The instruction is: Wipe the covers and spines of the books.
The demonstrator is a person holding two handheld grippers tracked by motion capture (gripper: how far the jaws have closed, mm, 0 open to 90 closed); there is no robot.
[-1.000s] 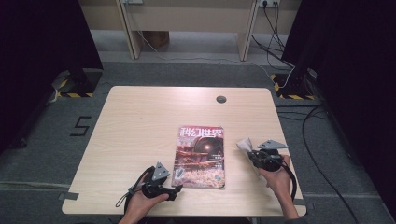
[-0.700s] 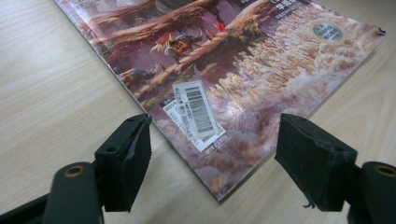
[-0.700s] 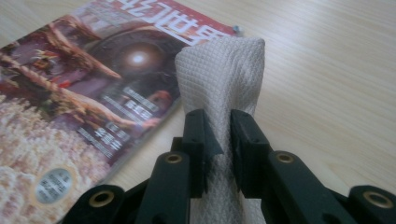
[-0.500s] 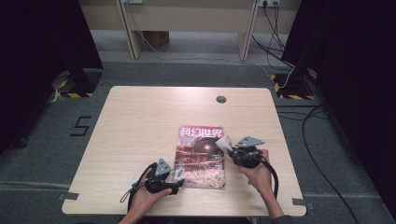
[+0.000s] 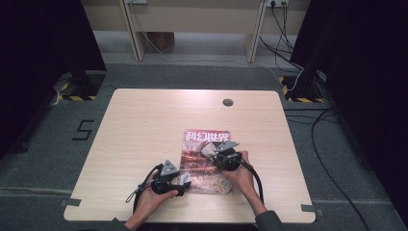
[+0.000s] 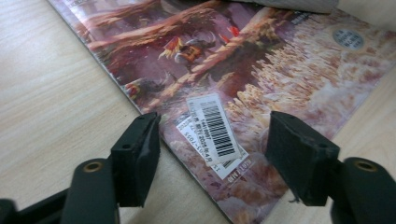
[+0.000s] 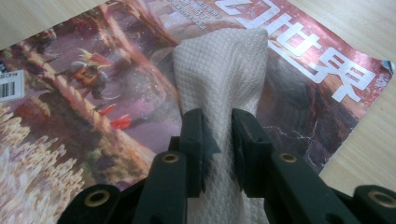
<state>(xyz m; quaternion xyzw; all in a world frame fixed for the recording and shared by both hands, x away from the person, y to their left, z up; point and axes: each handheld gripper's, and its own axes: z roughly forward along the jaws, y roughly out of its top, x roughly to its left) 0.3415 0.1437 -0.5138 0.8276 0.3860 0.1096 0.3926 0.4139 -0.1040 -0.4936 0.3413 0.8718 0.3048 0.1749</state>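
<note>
High view: fixed cam above near edge of table, facing fwd and down, far off. Left and right gripper views: cams ride low, looking along own jaws, v. close to magazine. All three views share the magazine cover.

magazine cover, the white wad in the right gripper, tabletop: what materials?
Magazine: glossy coated paper, by the sheen and printed art. Wad: looks like embossed paper towel, matte, with a quilted diamond pattern; it could be cloth. Table: pale wood-grain, probably laminate.
</note>
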